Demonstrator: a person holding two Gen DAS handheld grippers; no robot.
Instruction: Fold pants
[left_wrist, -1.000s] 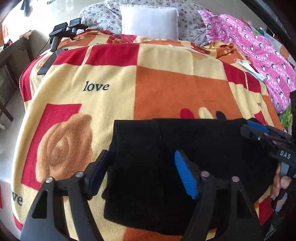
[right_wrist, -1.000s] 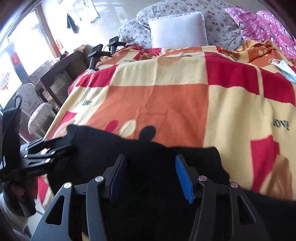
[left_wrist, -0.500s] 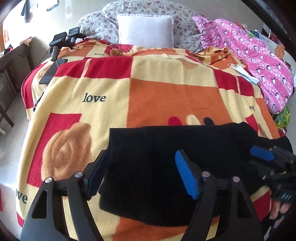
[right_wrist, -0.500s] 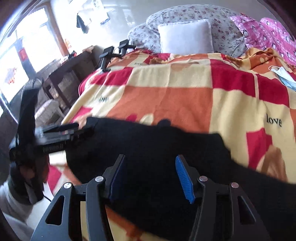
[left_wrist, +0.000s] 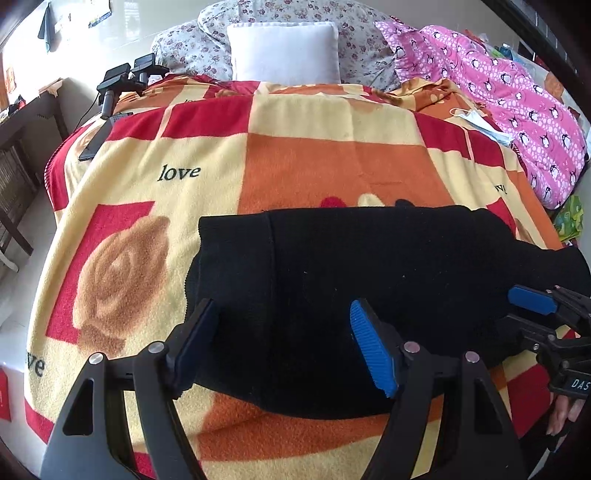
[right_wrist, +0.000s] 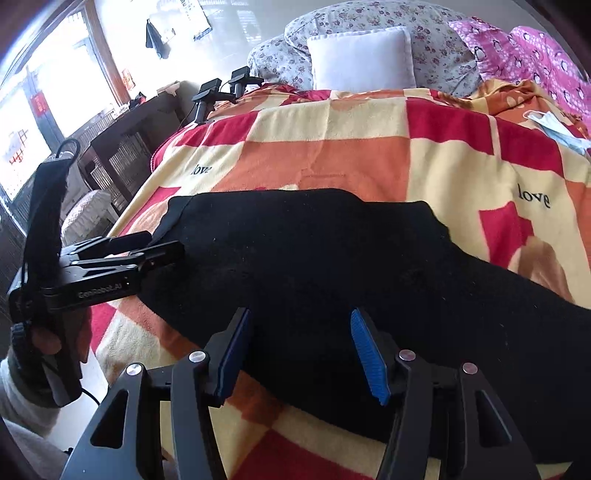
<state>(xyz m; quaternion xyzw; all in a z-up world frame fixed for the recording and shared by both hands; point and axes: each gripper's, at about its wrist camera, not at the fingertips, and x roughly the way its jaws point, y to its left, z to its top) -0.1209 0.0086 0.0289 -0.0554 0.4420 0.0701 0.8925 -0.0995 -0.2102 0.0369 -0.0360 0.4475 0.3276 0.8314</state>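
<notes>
The black pants (left_wrist: 332, 288) lie flat and folded across the near part of the bed blanket (left_wrist: 295, 162); they also show in the right wrist view (right_wrist: 314, 266). My left gripper (left_wrist: 284, 343) is open and empty, held just above the pants' near left part. It also shows from the side in the right wrist view (right_wrist: 147, 251). My right gripper (right_wrist: 299, 350) is open and empty above the pants' near edge. It also shows at the right edge of the left wrist view (left_wrist: 535, 310).
A white pillow (left_wrist: 282, 51) and floral bedding lie at the head of the bed. Pink penguin fabric (left_wrist: 517, 107) and a face mask (left_wrist: 480, 122) lie at the right. A black camera stand (left_wrist: 125, 81) stands at the far left corner. A dark wooden table (right_wrist: 122, 144) stands left of the bed.
Both grippers have drawn back and up from the pants, which now lie further from the cameras. Both stay open and empty.
</notes>
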